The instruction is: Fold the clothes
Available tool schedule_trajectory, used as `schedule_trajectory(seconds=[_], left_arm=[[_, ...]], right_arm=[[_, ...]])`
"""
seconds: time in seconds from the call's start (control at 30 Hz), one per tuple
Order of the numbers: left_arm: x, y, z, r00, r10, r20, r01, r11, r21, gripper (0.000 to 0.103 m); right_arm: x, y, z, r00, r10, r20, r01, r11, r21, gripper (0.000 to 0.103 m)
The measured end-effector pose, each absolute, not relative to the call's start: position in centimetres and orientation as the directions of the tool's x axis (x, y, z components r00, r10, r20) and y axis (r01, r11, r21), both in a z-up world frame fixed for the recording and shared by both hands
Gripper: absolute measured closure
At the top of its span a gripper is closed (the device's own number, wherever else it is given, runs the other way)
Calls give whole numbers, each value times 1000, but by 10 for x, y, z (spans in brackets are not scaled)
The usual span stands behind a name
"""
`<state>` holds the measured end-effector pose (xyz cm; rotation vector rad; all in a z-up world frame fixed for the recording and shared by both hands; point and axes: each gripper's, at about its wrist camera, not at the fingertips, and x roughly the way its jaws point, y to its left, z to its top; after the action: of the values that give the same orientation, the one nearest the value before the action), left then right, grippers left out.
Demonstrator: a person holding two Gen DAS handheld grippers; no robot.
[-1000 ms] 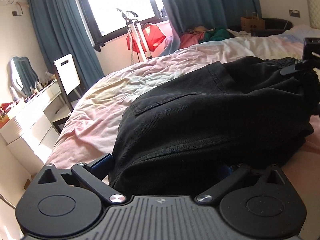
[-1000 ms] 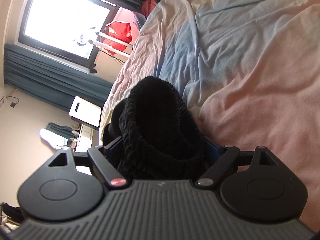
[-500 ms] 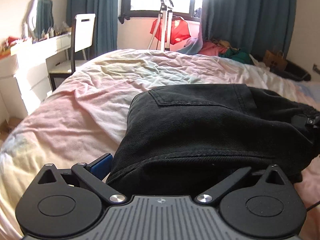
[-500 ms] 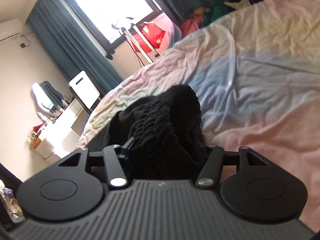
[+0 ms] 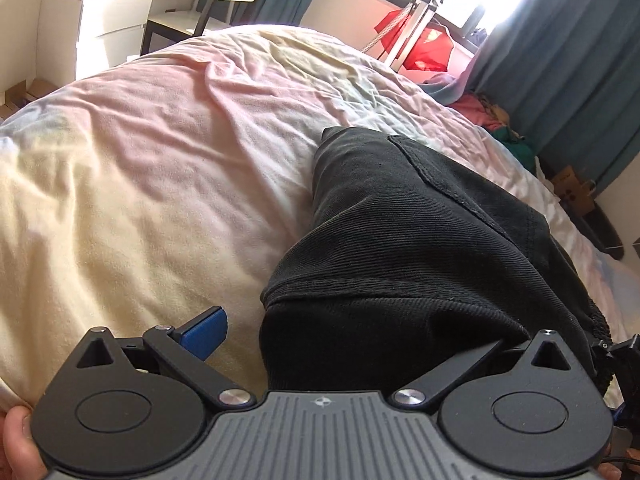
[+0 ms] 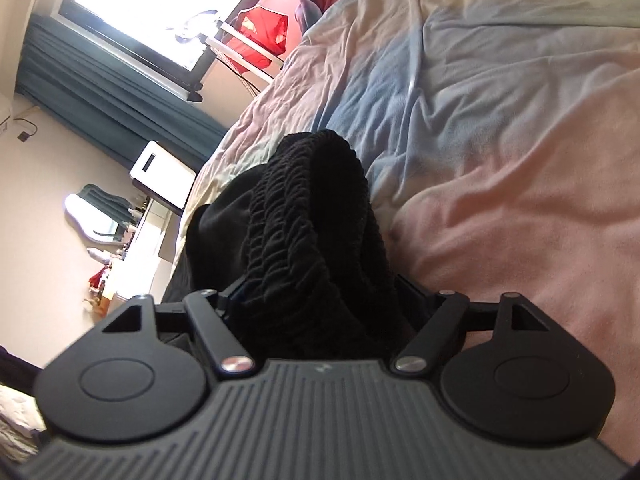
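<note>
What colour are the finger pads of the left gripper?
Blue; one pad shows clearly in the left wrist view, beside the black trousers.

Daylight from the blown-out window (image 6: 160, 12) floods both sharp views; fisheye bending curves the edges.

Right gripper (image 6: 320, 300) fingers buried under black trousers (image 6: 312, 216); left gripper's (image 5: 352, 332) right finger likewise

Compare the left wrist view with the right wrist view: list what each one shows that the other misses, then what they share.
Only the left wrist view shows the patch pocket on the black trousers and the blue finger pad of the left hand-held gripper. Only the right wrist view shows the ribbed elastic waistband bunched in the right hand-held gripper, and a mirror. Both show the trousers, the pastel bedsheet, the teal curtains and a red garment by the window.
</note>
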<state>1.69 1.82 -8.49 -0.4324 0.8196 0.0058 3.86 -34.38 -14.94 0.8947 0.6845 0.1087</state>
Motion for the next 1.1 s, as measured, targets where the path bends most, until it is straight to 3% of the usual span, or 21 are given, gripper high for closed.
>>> schedule_trajectory(seconds=[0.03, 0.17, 0.27, 0.3, 0.4, 0.47, 0.53, 0.63, 0.93, 1.1], left_arm=[[16, 18, -84, 688, -154, -709, -172, 914, -366, 0], [15, 24, -84, 682, -154, -715, -200, 901, -384, 0], [17, 30, -86, 673, -162, -722, -229, 882, -411, 0], [17, 32, -86, 670, -165, -724, -239, 876, -420, 0], [19, 36, -88, 658, -179, -732, -259, 859, -442, 0], [21, 37, -90, 642, -203, -739, -254, 854, -455, 0], [23, 38, -90, 611, -255, -749, -224, 853, -472, 1], [22, 43, -86, 567, -340, -750, -183, 836, -517, 1], [16, 61, -45, 478, -537, -695, 40, 804, -594, 0], [62, 76, -56, 432, -556, -710, -56, 770, -636, 0]], right_arm=[[39, -343, -152, 781, 364, -508, 198, 628, 753, 16], [46, -340, -161, 746, 448, -492, 201, 552, 809, 16], [55, -326, -167, 715, 478, -510, 173, 586, 792, 12], [59, -319, -169, 700, 483, -527, 159, 613, 774, 6], [64, -306, -168, 687, 475, -550, 122, 671, 731, 4], [65, -302, -163, 685, 467, -559, 113, 690, 715, 9], [60, -298, -154, 692, 440, -572, 109, 720, 685, 27], [54, -292, -141, 705, 401, -585, 101, 760, 642, 38], [44, -285, -126, 736, 345, -583, 81, 810, 582, 44], [44, -283, -124, 740, 336, -582, 74, 820, 567, 45]])
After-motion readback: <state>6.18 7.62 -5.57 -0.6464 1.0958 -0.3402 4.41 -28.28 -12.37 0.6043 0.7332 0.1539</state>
